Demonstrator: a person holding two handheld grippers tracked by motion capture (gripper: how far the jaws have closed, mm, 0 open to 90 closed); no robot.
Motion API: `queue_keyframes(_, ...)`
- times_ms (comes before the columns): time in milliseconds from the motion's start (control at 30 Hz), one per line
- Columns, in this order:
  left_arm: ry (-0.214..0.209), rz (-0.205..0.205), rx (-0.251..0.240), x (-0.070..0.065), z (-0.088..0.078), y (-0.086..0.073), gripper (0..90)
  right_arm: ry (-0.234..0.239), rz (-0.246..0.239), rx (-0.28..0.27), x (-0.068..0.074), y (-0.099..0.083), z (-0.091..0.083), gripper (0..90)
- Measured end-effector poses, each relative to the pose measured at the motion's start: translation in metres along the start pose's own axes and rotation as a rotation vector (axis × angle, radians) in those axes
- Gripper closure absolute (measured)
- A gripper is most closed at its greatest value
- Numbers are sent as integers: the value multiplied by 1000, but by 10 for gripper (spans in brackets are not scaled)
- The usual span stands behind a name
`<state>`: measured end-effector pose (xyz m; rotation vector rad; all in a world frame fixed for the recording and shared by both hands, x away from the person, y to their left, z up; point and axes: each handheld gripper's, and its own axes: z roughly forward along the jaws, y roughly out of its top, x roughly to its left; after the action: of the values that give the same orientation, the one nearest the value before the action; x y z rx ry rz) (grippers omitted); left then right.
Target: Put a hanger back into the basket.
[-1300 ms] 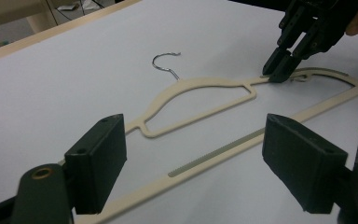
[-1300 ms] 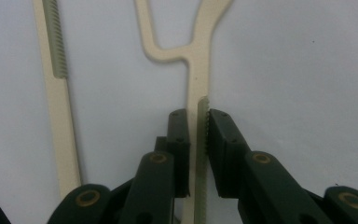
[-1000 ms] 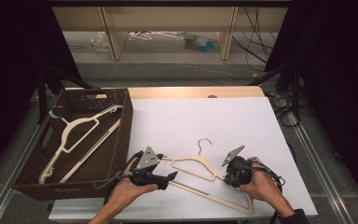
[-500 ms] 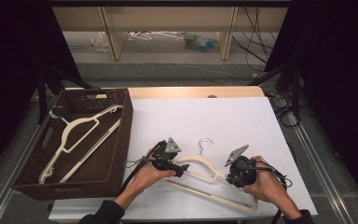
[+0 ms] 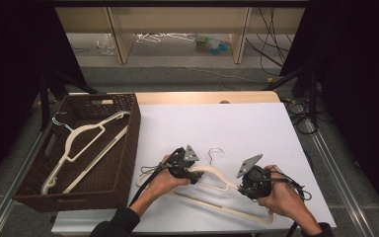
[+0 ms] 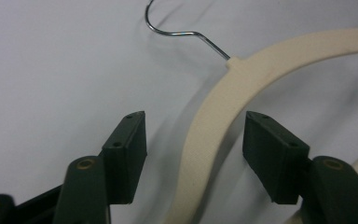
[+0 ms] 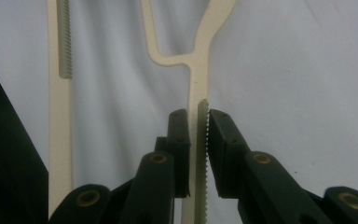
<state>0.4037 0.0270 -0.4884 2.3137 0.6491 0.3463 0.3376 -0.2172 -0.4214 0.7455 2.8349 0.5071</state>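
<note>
A cream plastic hanger (image 5: 227, 209) with a wire hook (image 5: 216, 151) lies at the front of the white table (image 5: 217, 123). My left gripper (image 5: 196, 177) sits over the hanger's left shoulder, just left of the hook. In the left gripper view its jaws (image 6: 193, 126) stand astride the curved shoulder (image 6: 214, 107); they have just been closing, and gaps remain on both sides. My right gripper (image 5: 245, 189) holds the hanger's right arm. The right gripper view shows its jaws (image 7: 198, 116) shut on the ribbed arm (image 7: 198, 84).
A dark wicker basket (image 5: 128, 143) stands at the table's left edge with another cream hanger (image 5: 86, 133) lying inside. Behind the hands the white table stretches to a wooden strip (image 5: 202, 97). Cables trail from both grippers toward the front edge.
My left gripper has moved right along the hanger, from near its left end to beside the hook, and come down over the shoulder. The right gripper has kept its grip and hardly moved.
</note>
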Motion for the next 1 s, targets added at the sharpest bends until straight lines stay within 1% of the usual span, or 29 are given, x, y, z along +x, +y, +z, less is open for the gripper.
queue_keyframes(67,0,18,-2,-1,1,2,425,-1,-3,-5,1,0,-1,797)
queue_keyframes(100,1,32,0,-1,1,3,465,2,-5,-4,1,0,-1,797)
queue_keyframes(133,4,42,4,-1,1,4,478,0,-9,-7,1,1,-2,797)
queue_keyframes(167,-18,53,4,-1,1,4,499,-1,-10,-9,1,1,-2,797)
queue_keyframes(200,-26,59,0,-2,1,4,542,1,-11,-7,2,1,-2,797)
queue_keyframes(300,-43,85,3,-2,-1,4,632,-2,-24,-8,2,1,-3,796)
queue_keyframes(367,-41,114,7,-1,-4,5,646,-8,-32,-11,3,1,-3,796)
queue_keyframes(400,-52,120,8,-1,-6,5,651,-8,-39,-13,3,0,-3,796)
queue_keyframes(433,-52,120,8,-1,-6,5,658,-3,-41,-14,3,0,-4,796)
queue_keyframes(467,-62,122,-10,0,-12,6,664,-1,-51,-19,2,-1,-4,796)
queue_keyframes(500,-69,129,-14,1,-15,7,669,-6,-54,-24,2,-1,-3,795)
queue_keyframes(533,-73,139,-19,1,-19,8,674,-1,-52,-25,1,-2,-4,795)
queue_keyframes(567,-68,152,-20,1,-23,8,680,3,-60,-28,0,-3,-3,794)
queue_keyframes(600,-68,152,-20,1,-23,8,686,4,-63,-31,-1,-4,-3,795)
queue_keyframes(633,-77,175,-33,-1,-32,10,691,-2,-68,-37,-3,-5,-3,796)
queue_keyframes(667,-75,202,-29,-1,-36,12,697,12,-67,-39,-4,-6,-3,797)
queue_keyframes(700,-74,206,-42,-3,-41,13,704,4,-59,-49,-4,-8,-2,796)
queue_keyframes(733,-72,221,-48,-4,-47,14,708,2,-59,-54,-5,-9,-3,793)
queue_keyframes(767,-72,221,-48,-4,-47,14,714,5,-57,-64,-6,-10,-3,778)
queue_keyframes(800,-80,230,-61,-6,-54,15,718,11,-59,-76,-7,-10,-4,750)
queue_keyframes(833,-85,228,-67,-7,-59,15,723,15,-54,-91,-8,-11,-5,726)
queue_keyframes(900,-96,230,-79,-8,-66,15,731,6,-60,-116,-8,-10,-8,700)
queue_keyframes(967,-103,226,-88,-9,-73,15,737,1,-58,-129,-6,-9,-12,669)
queue_keyframes(1000,-109,206,-97,-9,-75,15,740,-5,-59,-138,-6,-9,-13,655)
